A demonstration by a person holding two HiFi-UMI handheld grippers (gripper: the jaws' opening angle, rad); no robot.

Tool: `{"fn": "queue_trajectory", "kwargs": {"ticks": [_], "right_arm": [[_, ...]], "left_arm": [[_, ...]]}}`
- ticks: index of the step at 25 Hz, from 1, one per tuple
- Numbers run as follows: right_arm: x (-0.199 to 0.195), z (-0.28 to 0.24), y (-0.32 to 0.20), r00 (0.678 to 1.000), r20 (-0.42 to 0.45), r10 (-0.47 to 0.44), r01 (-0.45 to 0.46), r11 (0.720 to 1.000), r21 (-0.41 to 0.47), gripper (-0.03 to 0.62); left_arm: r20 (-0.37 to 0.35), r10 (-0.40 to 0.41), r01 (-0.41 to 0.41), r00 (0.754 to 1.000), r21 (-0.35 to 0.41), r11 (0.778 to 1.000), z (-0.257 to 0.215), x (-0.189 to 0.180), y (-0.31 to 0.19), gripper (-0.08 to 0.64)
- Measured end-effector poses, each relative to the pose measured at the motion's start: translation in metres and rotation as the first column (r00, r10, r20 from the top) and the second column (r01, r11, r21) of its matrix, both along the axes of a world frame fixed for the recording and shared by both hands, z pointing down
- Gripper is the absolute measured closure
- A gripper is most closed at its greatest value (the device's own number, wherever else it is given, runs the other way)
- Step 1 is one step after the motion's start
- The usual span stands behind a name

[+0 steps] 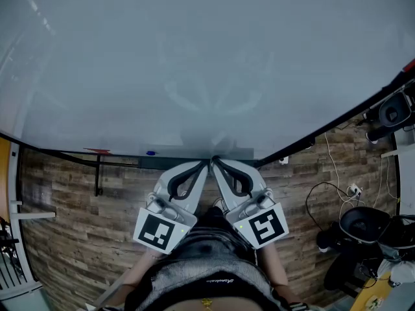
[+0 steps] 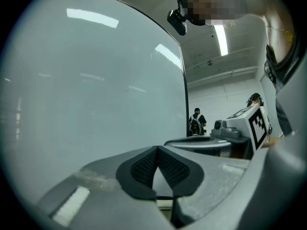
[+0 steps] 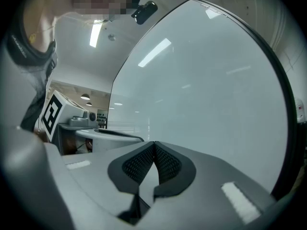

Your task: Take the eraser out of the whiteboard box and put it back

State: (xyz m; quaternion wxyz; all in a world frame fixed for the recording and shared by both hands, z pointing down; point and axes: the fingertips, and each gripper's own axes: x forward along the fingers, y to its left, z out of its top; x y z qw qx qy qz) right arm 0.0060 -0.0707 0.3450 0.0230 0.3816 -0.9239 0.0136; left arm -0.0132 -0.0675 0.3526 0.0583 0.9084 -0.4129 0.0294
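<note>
**Both claws pressed together, empty, at the board's lower edge**

Head view: left gripper (image 1: 207, 163) and right gripper (image 1: 216, 162) are seen tip to tip, just beside the grey whiteboard box (image 1: 181, 152). A red marker (image 1: 97, 151) lies further left. The eraser cannot be made out in any view. Gripper views: nothing is pinched, with bare whiteboard (image 3: 206, 90) ahead. People (image 2: 195, 122) past the board's edge are shown only in the left gripper view. Open floor (image 1: 71, 199) is seen to the left, cables (image 1: 331, 186) and chairs (image 1: 363, 222) to the right.
</note>
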Motion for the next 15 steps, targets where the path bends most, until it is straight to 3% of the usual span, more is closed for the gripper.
{"fn": "queue_trajectory", "kwargs": {"ticks": [15], "right_arm": [[0.0008,0.0031,0.0004,1.000,-0.020,-0.001,0.001,1.000,-0.005,0.592]], "left_arm": [[0.003,0.002,-0.002,1.000,-0.007,1.000,0.0032,0.0003,-0.0013,0.558]]}}
